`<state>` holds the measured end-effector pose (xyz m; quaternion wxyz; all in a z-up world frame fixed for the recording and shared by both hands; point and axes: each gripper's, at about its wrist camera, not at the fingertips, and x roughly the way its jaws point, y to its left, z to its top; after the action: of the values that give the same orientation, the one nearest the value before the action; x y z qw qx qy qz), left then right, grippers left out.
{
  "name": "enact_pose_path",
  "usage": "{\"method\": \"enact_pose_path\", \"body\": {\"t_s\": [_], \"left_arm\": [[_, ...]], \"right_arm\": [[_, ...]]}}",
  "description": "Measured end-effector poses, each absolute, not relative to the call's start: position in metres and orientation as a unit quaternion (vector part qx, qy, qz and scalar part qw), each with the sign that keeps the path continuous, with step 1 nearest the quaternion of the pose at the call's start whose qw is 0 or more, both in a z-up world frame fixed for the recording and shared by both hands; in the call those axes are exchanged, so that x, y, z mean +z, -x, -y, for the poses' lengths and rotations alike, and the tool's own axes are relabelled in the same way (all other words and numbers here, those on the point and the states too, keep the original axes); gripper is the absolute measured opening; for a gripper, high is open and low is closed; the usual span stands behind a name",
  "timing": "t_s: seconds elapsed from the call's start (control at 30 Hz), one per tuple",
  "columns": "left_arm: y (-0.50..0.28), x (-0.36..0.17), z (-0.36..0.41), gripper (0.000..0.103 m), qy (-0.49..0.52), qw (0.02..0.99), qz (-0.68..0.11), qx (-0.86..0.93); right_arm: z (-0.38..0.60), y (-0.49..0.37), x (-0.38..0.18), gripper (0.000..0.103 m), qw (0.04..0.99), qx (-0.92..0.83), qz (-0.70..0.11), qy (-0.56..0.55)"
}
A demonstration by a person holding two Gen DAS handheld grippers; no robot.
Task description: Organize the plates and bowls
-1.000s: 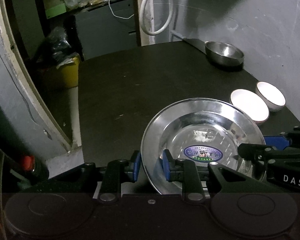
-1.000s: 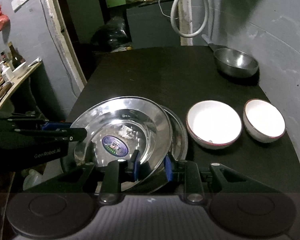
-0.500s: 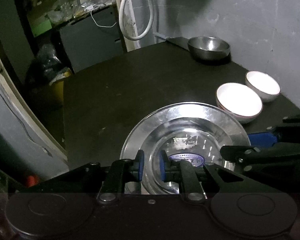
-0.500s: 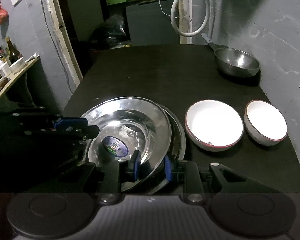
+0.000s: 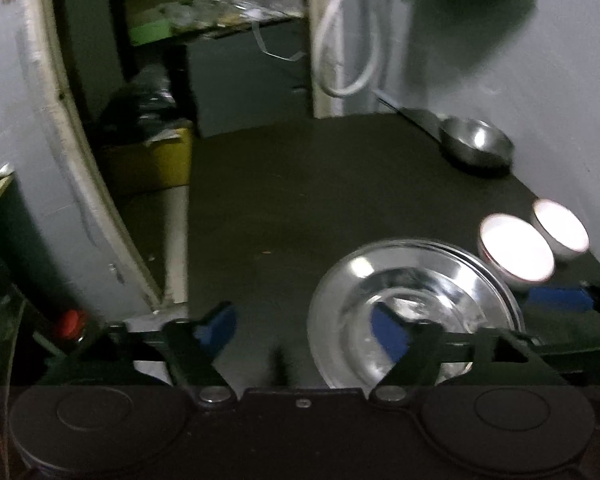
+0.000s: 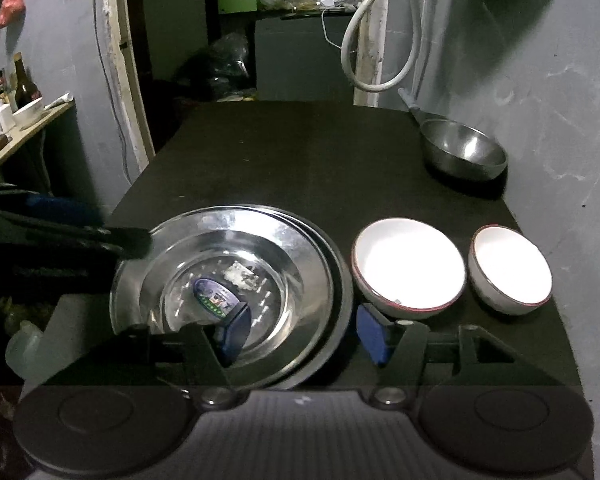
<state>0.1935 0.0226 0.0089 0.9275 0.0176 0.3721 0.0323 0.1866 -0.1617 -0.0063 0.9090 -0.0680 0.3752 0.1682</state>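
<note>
Left gripper (image 5: 304,326): fingers spread wide, grasping nothing; its right blue pad (image 5: 388,334) sits over the plate's inner face, its left pad over bare table. This view is motion-blurred.
Right gripper (image 6: 304,330): fingers released and spread; left pad (image 6: 236,332) over the plate's basin, right pad (image 6: 374,334) just outside the stack's rim, near the large bowl. No contact with the plates can be confirmed.
Plates (image 6: 236,280): steel, stacked, lying flat on the table near its front-left part; the top plate carries a blue oval label (image 6: 212,296) in its basin. A lower plate's rim shows on the right side of the stack.
Large bowl (image 6: 410,266): white with a red rim, upright, just beside the stack on its right.
Small bowl (image 6: 510,270): white with a red rim, upright, just beside the large bowl, nearest the wall.
Steel bowl (image 6: 462,152): upright, at the far right of the table, by the wall, well apart from the other dishes.
Table (image 6: 300,160): dark surface, bearing all dishes.
Hose (image 6: 380,40): white loop hanging at the wall beyond the table.
</note>
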Motion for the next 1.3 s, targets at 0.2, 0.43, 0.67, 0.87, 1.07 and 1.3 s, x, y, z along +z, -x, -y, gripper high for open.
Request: {"method": "enact_pose_path", "body": {"t_s": [0.2, 0.43, 0.67, 0.87, 1.07, 1.3], "left_arm": [[-0.169, 0.025, -0.035, 0.101, 0.015, 0.935, -0.346, 0.079], [-0.132, 0.040, -0.035, 0.102, 0.034, 0.937, -0.331, 0.104], [-0.098, 0.060, -0.028, 0.102, 0.070, 0.944, -0.317, 0.056], [-0.072, 0.085, -0.024, 0.102, 0.048, 0.960, -0.277, 0.002], [-0.049, 0.124, -0.038, 0.102, 0.088, 0.966, -0.237, -0.042], [-0.063, 0.191, -0.034, 0.102, 0.087, 0.970, -0.208, -0.091]], "right_arm": [[0.175, -0.172, -0.001, 0.090, 0.917, 0.162, -0.359, 0.065], [0.204, -0.143, 0.011, 0.103, 0.927, 0.163, -0.336, 0.003], [0.233, -0.100, 0.043, 0.103, 0.939, 0.145, -0.309, -0.037], [0.248, -0.045, 0.076, 0.103, 0.945, 0.089, -0.311, -0.045], [0.260, -0.007, 0.141, 0.103, 0.950, 0.069, -0.299, -0.051], [0.274, -0.009, 0.229, 0.103, 0.958, 0.070, -0.276, -0.027]]}}
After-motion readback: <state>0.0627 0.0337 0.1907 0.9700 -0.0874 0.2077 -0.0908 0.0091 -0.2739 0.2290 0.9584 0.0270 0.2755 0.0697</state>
